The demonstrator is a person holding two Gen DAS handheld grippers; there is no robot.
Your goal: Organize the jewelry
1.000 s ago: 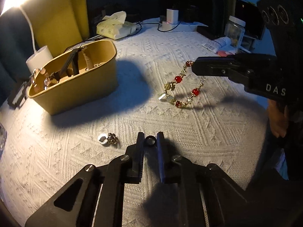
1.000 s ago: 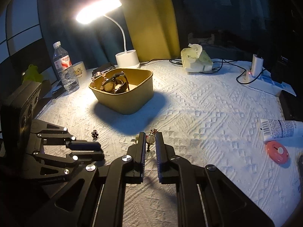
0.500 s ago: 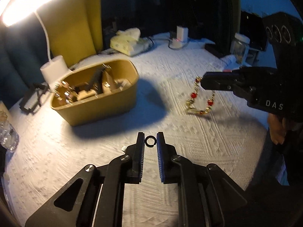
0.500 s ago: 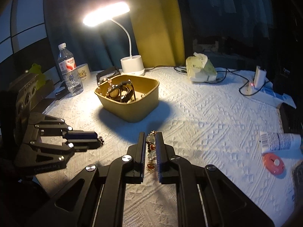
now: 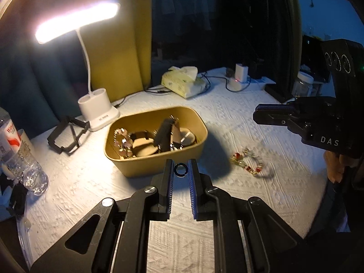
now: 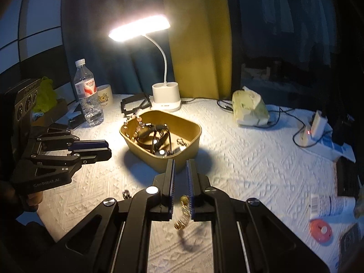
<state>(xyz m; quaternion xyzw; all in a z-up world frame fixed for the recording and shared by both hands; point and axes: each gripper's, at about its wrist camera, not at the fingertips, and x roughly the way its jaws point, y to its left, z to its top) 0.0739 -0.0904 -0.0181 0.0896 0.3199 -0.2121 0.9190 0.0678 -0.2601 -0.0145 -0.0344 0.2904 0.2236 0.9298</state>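
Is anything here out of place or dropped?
Yes. A red-and-gold beaded bracelet is blurred, low over or on the cloth outside the tan box, below the right gripper, which isn't holding it. A small loose trinket also lies outside the box.

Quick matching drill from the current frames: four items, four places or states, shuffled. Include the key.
Items:
1. black ring
2. beaded bracelet
3. water bottle
4. desk lamp

Places or states:
A. lit, standing behind the tan bin
B. outside the bin, below the right gripper, not in its grip
C. upright beside the mug
D. between the fingers of the left gripper

Pairs: 1-D, 2-B, 3-C, 4-A
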